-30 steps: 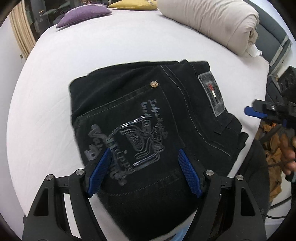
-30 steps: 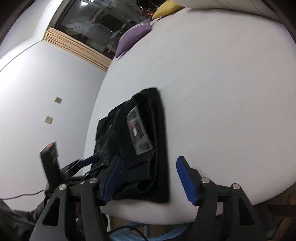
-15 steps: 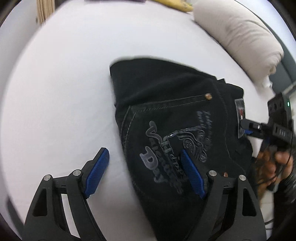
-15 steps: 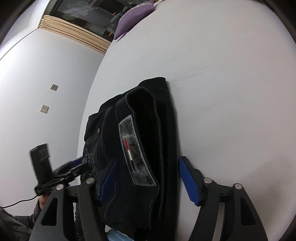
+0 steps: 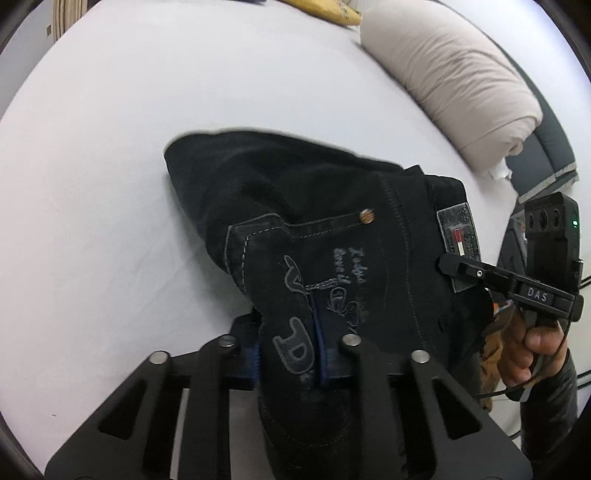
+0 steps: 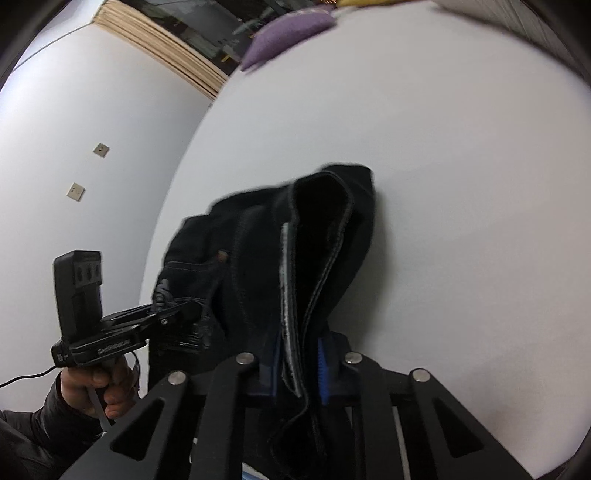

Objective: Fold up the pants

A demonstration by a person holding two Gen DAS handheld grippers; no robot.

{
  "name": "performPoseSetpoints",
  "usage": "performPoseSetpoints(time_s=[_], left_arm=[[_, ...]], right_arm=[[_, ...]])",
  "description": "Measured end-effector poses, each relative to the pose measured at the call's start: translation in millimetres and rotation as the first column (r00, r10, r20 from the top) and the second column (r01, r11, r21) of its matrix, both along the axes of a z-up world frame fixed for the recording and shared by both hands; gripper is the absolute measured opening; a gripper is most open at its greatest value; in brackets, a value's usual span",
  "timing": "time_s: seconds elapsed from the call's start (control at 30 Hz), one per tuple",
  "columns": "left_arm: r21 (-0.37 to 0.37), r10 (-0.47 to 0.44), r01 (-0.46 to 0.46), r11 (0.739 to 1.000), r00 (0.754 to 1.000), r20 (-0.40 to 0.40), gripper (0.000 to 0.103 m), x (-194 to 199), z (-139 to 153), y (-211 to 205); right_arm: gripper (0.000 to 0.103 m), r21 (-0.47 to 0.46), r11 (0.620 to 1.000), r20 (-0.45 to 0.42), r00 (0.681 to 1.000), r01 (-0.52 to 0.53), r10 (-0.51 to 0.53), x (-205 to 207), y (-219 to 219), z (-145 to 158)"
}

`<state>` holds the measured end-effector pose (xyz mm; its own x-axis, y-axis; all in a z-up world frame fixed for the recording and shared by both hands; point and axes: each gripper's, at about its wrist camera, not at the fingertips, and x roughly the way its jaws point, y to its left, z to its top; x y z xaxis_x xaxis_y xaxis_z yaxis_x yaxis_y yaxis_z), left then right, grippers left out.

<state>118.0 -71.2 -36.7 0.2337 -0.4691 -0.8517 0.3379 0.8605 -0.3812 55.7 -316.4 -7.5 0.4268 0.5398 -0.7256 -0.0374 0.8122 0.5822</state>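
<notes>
Folded black denim pants [image 5: 314,206] lie on a white bed sheet [image 5: 92,184], back pocket with grey embroidery facing up. My left gripper [image 5: 287,350] has its jaws closing, and the blue pads pinch the near pocket edge, which bunches up between them. In the right wrist view the pants [image 6: 325,229] stand up as a fold. My right gripper [image 6: 299,369] is closing too, its pads pressing the waistband edge with the grey label. Each gripper also shows in the other's view: the right gripper [image 5: 458,267] at the label, the left gripper [image 6: 184,310] at the pants' left side.
A rolled beige duvet [image 5: 450,85] and a yellow pillow [image 5: 325,13] lie at the far side of the bed; a purple pillow [image 6: 288,33] lies near a window. A white wall [image 6: 74,147] runs along the bed's left. A person's hand [image 5: 524,350] holds the right gripper.
Both grippers went from wide open to closed on the pants. The left one shifted to the pocket edge, the right one moved in over the waistband, and the fabric lifted into folds.
</notes>
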Motion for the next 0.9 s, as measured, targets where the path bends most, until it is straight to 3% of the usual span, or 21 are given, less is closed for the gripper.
performPoseSetpoints(time_s=[0.17,0.27,0.4,0.5,0.6,0.63,0.7,0.77,0.83,0.9], left_arm=[[0.005,0.007,-0.008,1.0,0.995,0.103,0.017,19,46,24],[0.03,0.012,-0.018,0.999,0.986,0.169,0.017,47,66,37],[0.074,0.027,-0.044,0.996,0.978,0.206,0.018,87,69,54],[0.088,0.047,-0.063,0.994,0.983,0.177,0.019,114,47,70],[0.104,0.077,-0.088,0.991,0.991,0.111,0.035,131,12,91],[0.105,0.09,-0.102,0.989,0.989,0.115,0.049,131,4,95],[0.093,0.105,-0.119,0.988,0.984,0.143,0.062,128,-4,98],[0.109,0.134,-0.154,0.982,0.975,0.175,0.082,123,-3,103],[0.129,0.168,-0.199,0.972,0.962,0.217,0.082,112,5,110],[0.148,0.196,-0.251,0.957,0.931,0.309,0.082,93,20,114]], right_arm=[[0.016,0.044,0.999,0.093,0.995,-0.026,0.022,22,15,39],[0.016,0.05,0.998,0.121,0.992,-0.038,0.032,54,24,45],[0.016,0.109,0.993,0.107,0.994,-0.035,0.023,108,34,32],[0.016,0.14,0.99,0.038,0.999,-0.016,0.011,144,39,2],[0.028,0.144,0.989,-0.059,0.998,0.032,-0.023,161,35,-42],[0.041,0.171,0.984,-0.067,0.997,0.053,-0.042,160,30,-51],[0.041,0.257,0.965,-0.04,0.998,0.057,-0.048,152,20,-61],[0.042,0.28,0.958,-0.014,0.998,0.058,-0.056,142,11,-63],[0.048,0.256,0.961,-0.014,0.995,0.101,-0.101,127,0,-56],[0.06,0.168,0.971,0.003,0.985,0.171,-0.174,109,-10,-41]])
